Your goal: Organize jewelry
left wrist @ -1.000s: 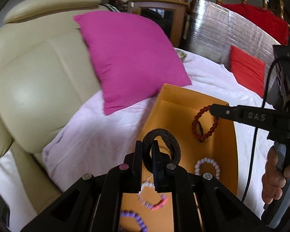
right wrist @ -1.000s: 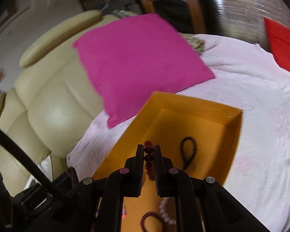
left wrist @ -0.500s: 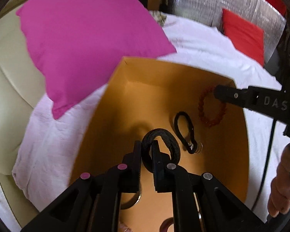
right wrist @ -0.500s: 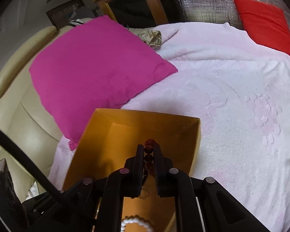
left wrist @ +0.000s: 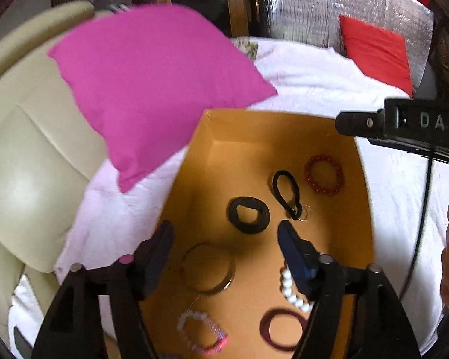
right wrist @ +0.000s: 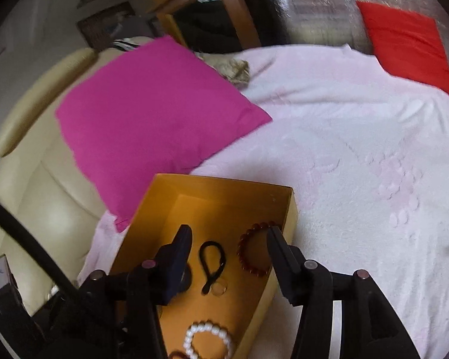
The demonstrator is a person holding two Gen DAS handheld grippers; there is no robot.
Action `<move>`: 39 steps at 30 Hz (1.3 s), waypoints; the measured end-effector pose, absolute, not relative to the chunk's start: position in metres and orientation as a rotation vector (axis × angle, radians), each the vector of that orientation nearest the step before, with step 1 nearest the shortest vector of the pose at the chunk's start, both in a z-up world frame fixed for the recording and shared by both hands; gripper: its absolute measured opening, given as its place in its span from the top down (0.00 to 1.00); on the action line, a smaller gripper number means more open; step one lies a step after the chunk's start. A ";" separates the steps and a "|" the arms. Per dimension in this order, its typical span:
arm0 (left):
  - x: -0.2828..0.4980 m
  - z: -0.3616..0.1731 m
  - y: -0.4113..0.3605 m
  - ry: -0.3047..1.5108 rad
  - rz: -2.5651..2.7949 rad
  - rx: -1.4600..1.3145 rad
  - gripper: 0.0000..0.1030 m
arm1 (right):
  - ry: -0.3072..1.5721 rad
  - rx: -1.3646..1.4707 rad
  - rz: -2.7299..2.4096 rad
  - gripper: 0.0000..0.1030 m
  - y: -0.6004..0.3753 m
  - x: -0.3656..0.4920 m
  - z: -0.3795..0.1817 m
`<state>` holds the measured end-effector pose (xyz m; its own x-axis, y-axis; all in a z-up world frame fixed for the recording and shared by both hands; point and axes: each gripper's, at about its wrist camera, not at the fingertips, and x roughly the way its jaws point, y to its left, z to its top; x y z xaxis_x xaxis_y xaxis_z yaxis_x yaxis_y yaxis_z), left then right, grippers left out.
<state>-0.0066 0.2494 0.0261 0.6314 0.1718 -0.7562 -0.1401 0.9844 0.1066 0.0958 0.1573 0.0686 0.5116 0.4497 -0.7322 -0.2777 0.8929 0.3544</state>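
Note:
An orange box (left wrist: 224,155) (right wrist: 218,185) lies on a white bedspread. In it lie a black scrunchie (left wrist: 248,215), a black cord loop with a ring (left wrist: 287,194) (right wrist: 212,257), a red bead bracelet (left wrist: 324,174) (right wrist: 253,251), a clear bangle (left wrist: 208,267), a white bead bracelet (left wrist: 293,290) (right wrist: 208,341), a pink bead bracelet (left wrist: 202,335) and a maroon ring (left wrist: 281,329). My left gripper (left wrist: 224,236) is open and empty above the scrunchie. My right gripper (right wrist: 229,236) is open and empty above the red bracelet.
A magenta pillow (left wrist: 152,83) (right wrist: 152,119) leans on a cream headboard (left wrist: 30,149) behind the box. A red cushion (left wrist: 377,51) (right wrist: 407,42) sits at the far right. The white bedspread (right wrist: 359,164) stretches right of the box.
Both grippers have opened. The black scrunchie has dropped from the left gripper and the red bead bracelet from the right gripper; both now lie in the box.

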 end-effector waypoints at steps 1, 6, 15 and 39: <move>-0.017 0.034 0.248 0.843 0.182 0.040 0.29 | 0.925 0.186 0.455 0.46 0.156 0.088 0.075; -0.062 0.069 0.247 0.740 0.254 0.054 0.23 | 0.843 0.085 0.510 0.46 0.147 0.041 0.110; -0.149 0.126 0.244 0.586 0.372 0.037 0.14 | 0.719 -0.049 0.562 0.45 0.117 -0.059 0.160; -0.258 0.185 0.195 0.468 0.411 0.091 0.12 | 0.537 -0.024 0.467 0.36 0.049 -0.237 0.220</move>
